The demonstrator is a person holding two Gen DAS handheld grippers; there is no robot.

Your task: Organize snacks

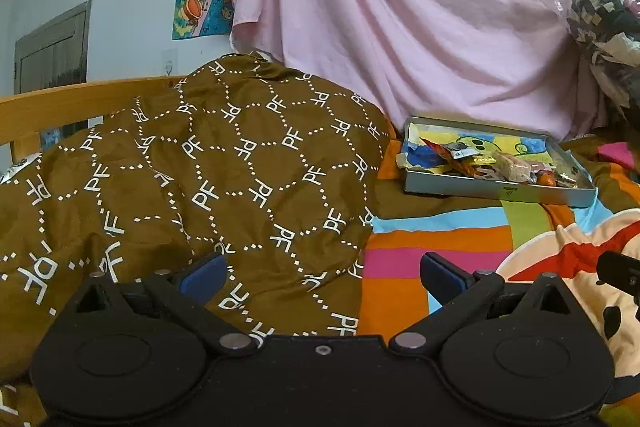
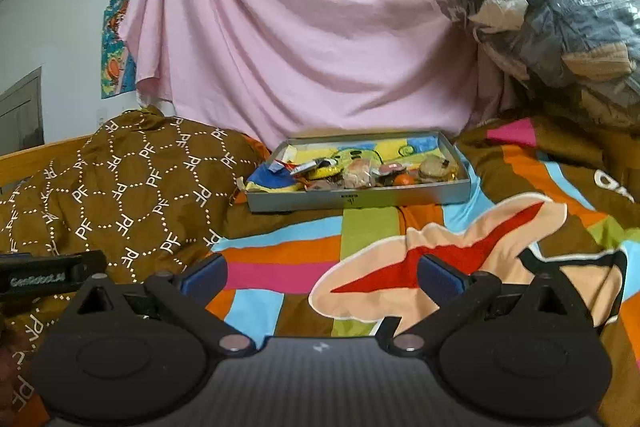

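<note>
A shallow grey box (image 1: 500,191) (image 2: 360,197) with a colourful lining lies on the bed. Several wrapped snacks (image 1: 508,169) (image 2: 372,173) are piled along its near side, among them a small orange round one (image 2: 405,179). My left gripper (image 1: 322,277) is open and empty, low over the bedding, with the box ahead to its right. My right gripper (image 2: 322,277) is open and empty, with the box straight ahead of it. The left gripper's body (image 2: 48,277) shows at the left edge of the right wrist view.
A bunched brown patterned blanket (image 1: 224,163) (image 2: 132,183) lies left of the box. A striped colourful bedspread (image 1: 436,251) (image 2: 320,251) covers the bed. A pink sheet (image 1: 400,19) hangs behind. A clear bag of clothes (image 2: 552,7) sits at the back right. A wooden bed rail (image 1: 60,107) runs on the left.
</note>
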